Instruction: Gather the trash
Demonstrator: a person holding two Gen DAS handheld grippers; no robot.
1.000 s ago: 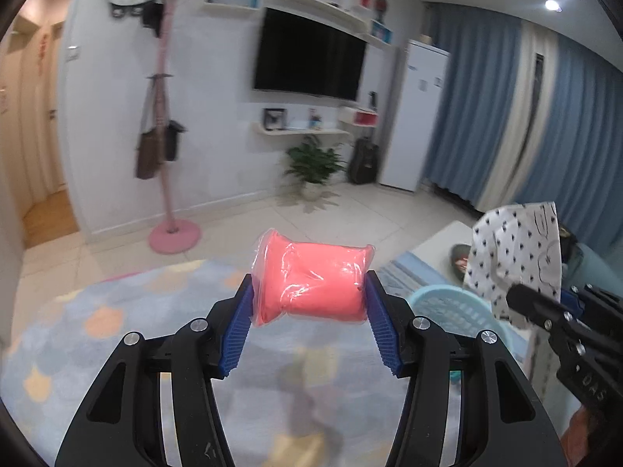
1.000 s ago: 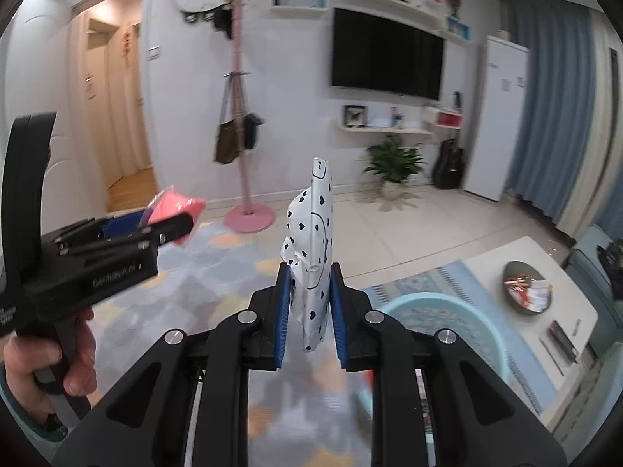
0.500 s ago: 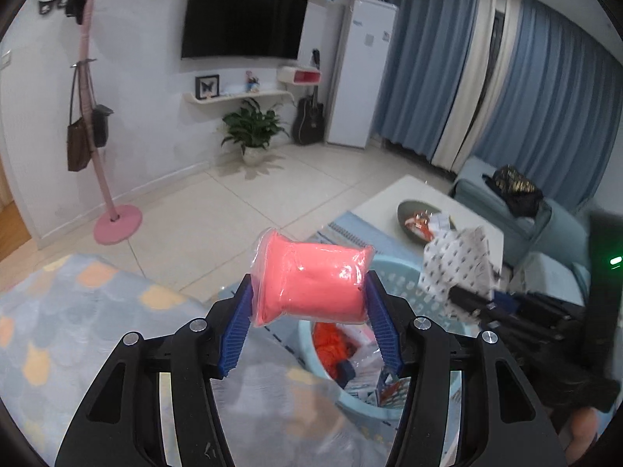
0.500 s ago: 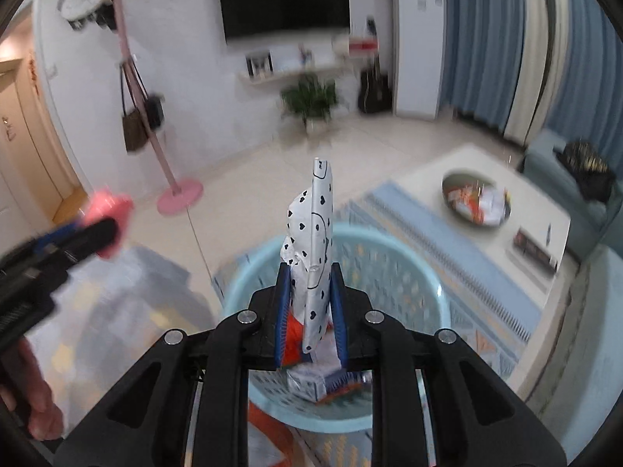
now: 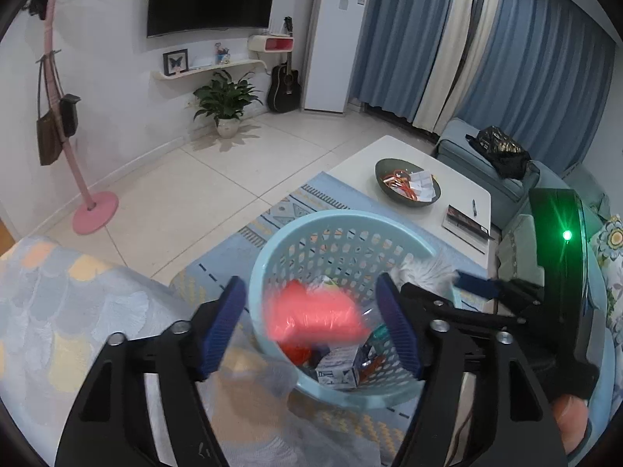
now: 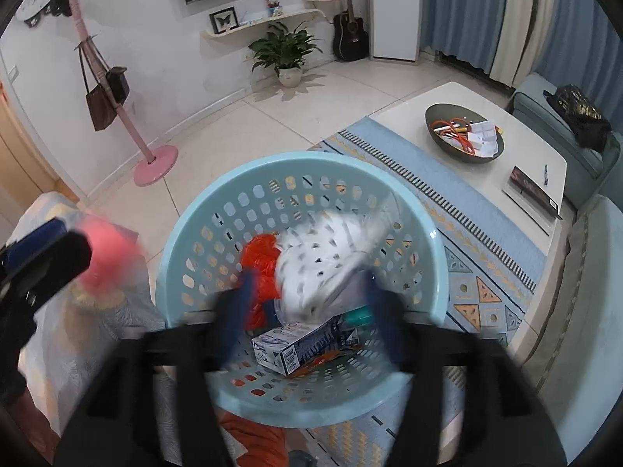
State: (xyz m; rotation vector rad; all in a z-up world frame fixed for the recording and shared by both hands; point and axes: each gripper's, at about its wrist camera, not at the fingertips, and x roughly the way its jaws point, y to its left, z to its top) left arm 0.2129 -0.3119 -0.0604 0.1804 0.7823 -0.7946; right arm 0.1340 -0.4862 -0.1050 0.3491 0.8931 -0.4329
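Observation:
A light blue perforated basket [image 5: 272, 249] [image 6: 187, 233] stands on the floor and holds several pieces of trash, among them a white carton [image 6: 303, 344] and an orange wrapper [image 6: 259, 251]. My left gripper [image 5: 311, 323] is open above the basket's near rim; the pink plastic packet [image 5: 315, 321] is blurred and loose between its spread fingers. My right gripper [image 6: 307, 307] is open over the basket; the white bag with black hearts [image 6: 327, 260] is blurred and loose between its fingers.
A white coffee table [image 5: 463, 186] with a dark bowl [image 5: 407, 188] stands behind the basket on a blue patterned rug [image 6: 486, 241]. A blue sofa [image 5: 506, 190] is at right. A patterned blanket [image 5: 58, 303] lies at left. A pink coat stand [image 5: 95, 210] is at back left.
Both grippers moved over the basket and tilted down, then opened. The pink packet and the heart-patterned bag have left the fingers' grip and are dropping.

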